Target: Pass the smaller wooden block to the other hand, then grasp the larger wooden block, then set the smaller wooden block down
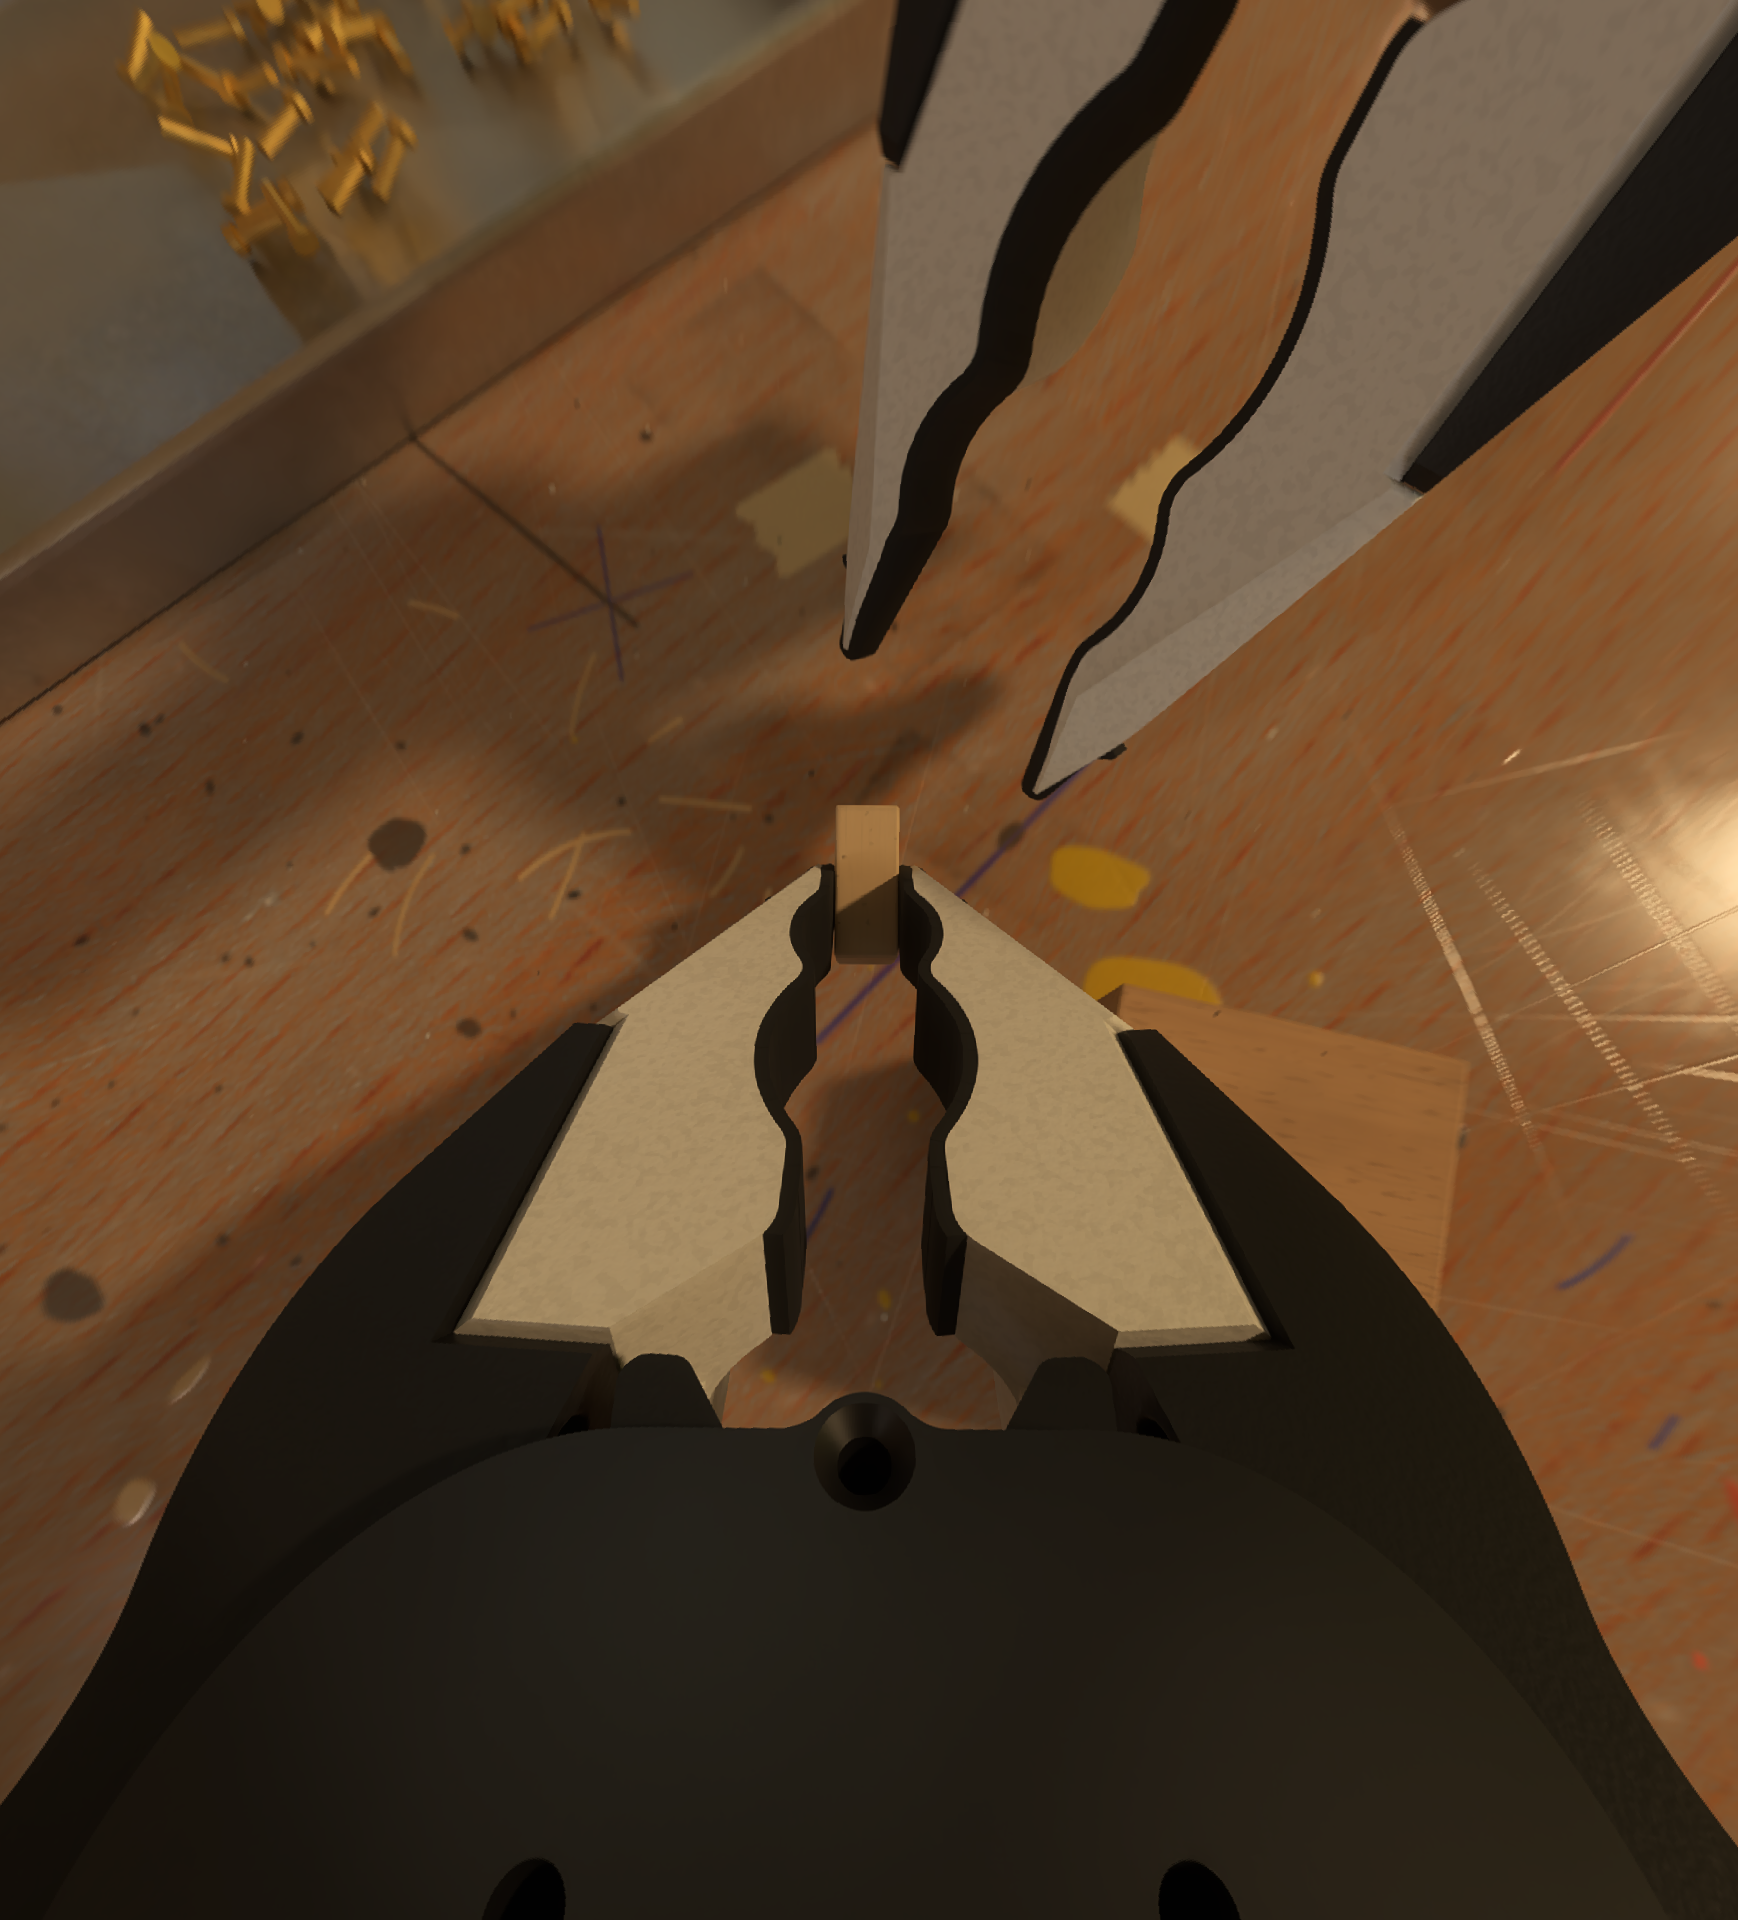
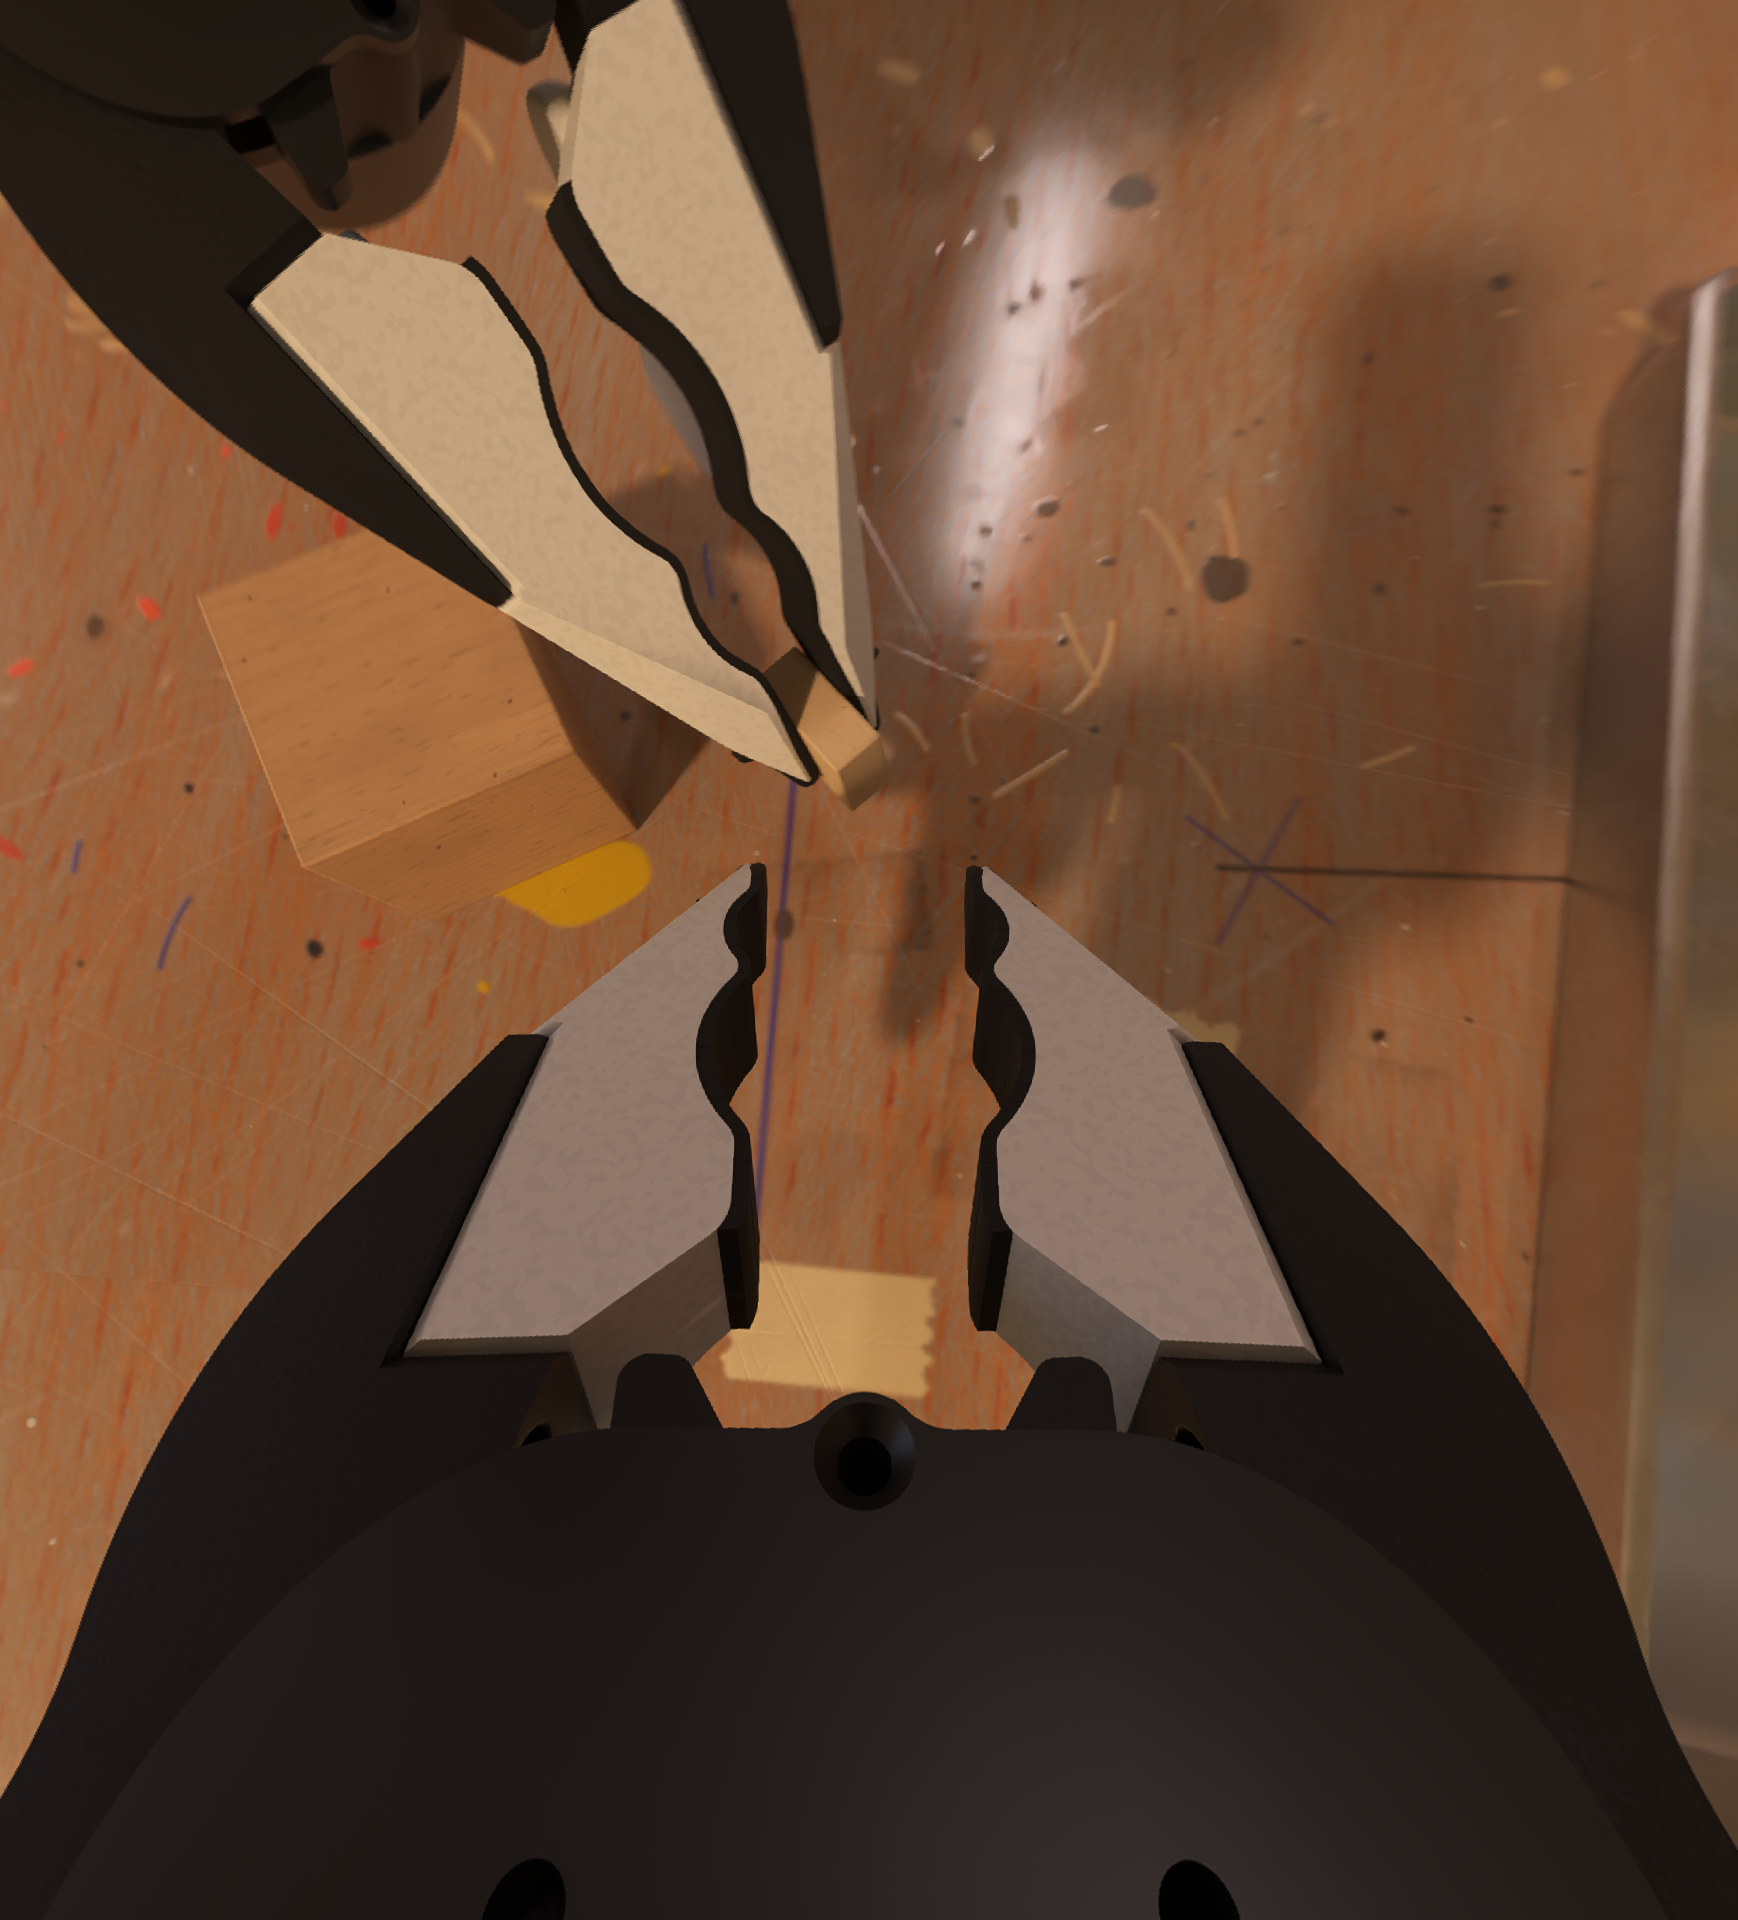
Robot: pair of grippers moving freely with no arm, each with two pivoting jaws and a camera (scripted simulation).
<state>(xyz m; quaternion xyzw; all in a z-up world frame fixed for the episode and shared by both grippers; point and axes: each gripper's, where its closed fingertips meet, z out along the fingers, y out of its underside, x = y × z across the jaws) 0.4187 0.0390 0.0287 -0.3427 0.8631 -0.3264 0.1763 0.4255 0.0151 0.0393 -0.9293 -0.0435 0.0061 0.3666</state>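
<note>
My left gripper [image 1: 866, 878] is shut on the smaller wooden block [image 1: 867, 844], a pale little block that sticks out past its fingertips above the bench. The same block shows in the right wrist view [image 2: 847, 738], held in the left gripper [image 2: 839, 753]. My right gripper [image 2: 866, 878] is open and empty, its tips just short of the block; in the left wrist view it [image 1: 948, 717] comes in from the top, jaws apart. The larger wooden block [image 2: 408, 717] lies on the bench, to the left and below the left gripper; its corner also shows in the left wrist view [image 1: 1332, 1122].
The wooden bench top [image 1: 325, 987] is scratched and paint-spotted. A metal tray [image 1: 148, 416] with several brass screws [image 1: 273, 135] lies along one side; its rim also shows in the right wrist view [image 2: 1717, 935]. Pieces of tape [image 2: 829, 1325] and yellow paint blobs [image 2: 584, 883] mark the bench.
</note>
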